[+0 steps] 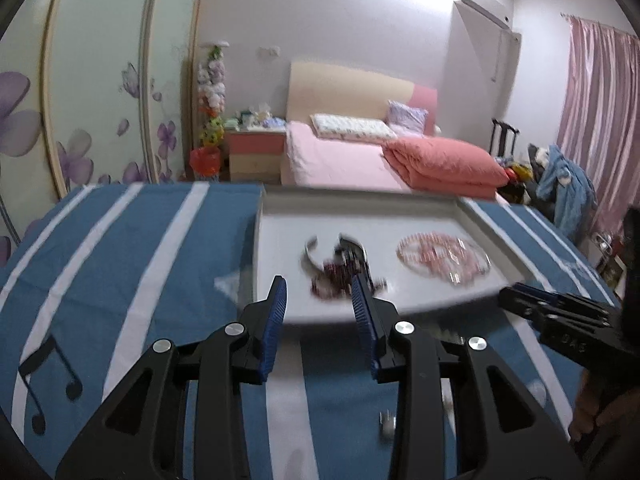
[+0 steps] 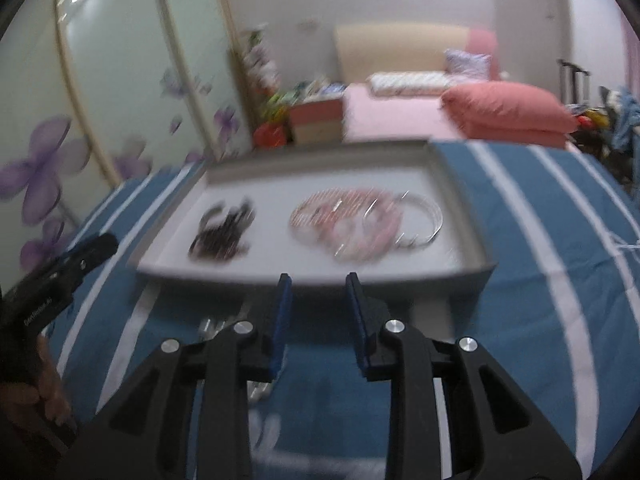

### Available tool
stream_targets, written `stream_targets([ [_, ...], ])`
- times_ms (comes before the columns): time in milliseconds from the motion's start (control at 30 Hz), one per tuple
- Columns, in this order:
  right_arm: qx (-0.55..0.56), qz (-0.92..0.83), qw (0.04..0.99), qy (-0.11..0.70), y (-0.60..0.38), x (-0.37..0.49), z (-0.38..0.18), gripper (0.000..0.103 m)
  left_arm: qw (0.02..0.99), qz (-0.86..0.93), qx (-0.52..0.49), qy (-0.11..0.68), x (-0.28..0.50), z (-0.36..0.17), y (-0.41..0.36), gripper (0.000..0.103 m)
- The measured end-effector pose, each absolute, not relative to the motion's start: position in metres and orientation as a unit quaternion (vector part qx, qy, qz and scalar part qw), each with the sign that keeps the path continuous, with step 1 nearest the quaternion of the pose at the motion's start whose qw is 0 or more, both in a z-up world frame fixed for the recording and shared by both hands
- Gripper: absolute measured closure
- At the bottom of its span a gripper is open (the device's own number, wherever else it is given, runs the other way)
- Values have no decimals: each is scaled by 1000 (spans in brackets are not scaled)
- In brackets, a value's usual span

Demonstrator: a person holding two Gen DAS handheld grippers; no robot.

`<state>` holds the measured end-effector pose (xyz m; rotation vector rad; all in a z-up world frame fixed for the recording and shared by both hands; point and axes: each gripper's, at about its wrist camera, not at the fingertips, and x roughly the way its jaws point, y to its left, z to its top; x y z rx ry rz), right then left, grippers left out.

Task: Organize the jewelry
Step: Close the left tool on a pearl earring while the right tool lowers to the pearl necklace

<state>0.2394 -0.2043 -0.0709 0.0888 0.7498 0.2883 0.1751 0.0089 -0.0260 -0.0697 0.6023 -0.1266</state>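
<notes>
A white tray [image 1: 280,240] sits on the blue striped cloth; it also shows in the right wrist view [image 2: 248,268]. In it lie a dark red bead pile with a silver bangle [image 1: 334,276], seen too in the right wrist view [image 2: 224,232], and a pink coil of necklaces [image 1: 440,258], seen too in the right wrist view [image 2: 348,220] with silver bangles [image 2: 416,220] overlapping it. My left gripper [image 1: 318,292] is open and empty at the tray's near edge. My right gripper [image 2: 318,284] is open and empty, just short of the tray.
Small silver pieces lie on the cloth near me [image 1: 386,426] [image 2: 210,326]. A pink bed [image 1: 340,152], a nightstand [image 1: 254,152] and a flowered wardrobe [image 1: 100,92] stand beyond the table. The right gripper's body [image 1: 560,316] is at the left wrist view's right.
</notes>
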Motion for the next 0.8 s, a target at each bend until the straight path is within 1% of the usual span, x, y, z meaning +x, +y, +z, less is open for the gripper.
stream_targets([
  [267, 4, 173, 896, 409, -172, 235, -90, 87, 935, -89, -32, 342, 158, -48, 12, 63],
  [533, -11, 176, 891, 419, -163, 244, -93, 88, 932, -106, -22, 347, 149, -56, 2, 60],
  [633, -33, 169, 887, 429, -158, 248, -98, 93, 929, -114, -18, 351, 147, -58, -4, 60],
  [700, -30, 166, 887, 430, -160, 249, -100, 93, 928, -119, -15, 354, 146, -58, -6, 60],
  [767, -25, 152, 889, 431, -165, 251, -101, 93, 925, -126, -11, 357, 145, -60, -10, 58],
  [800, -22, 148, 890, 431, -168, 251, -101, 93, 924, -131, -8, 359, 145, -60, -13, 55],
])
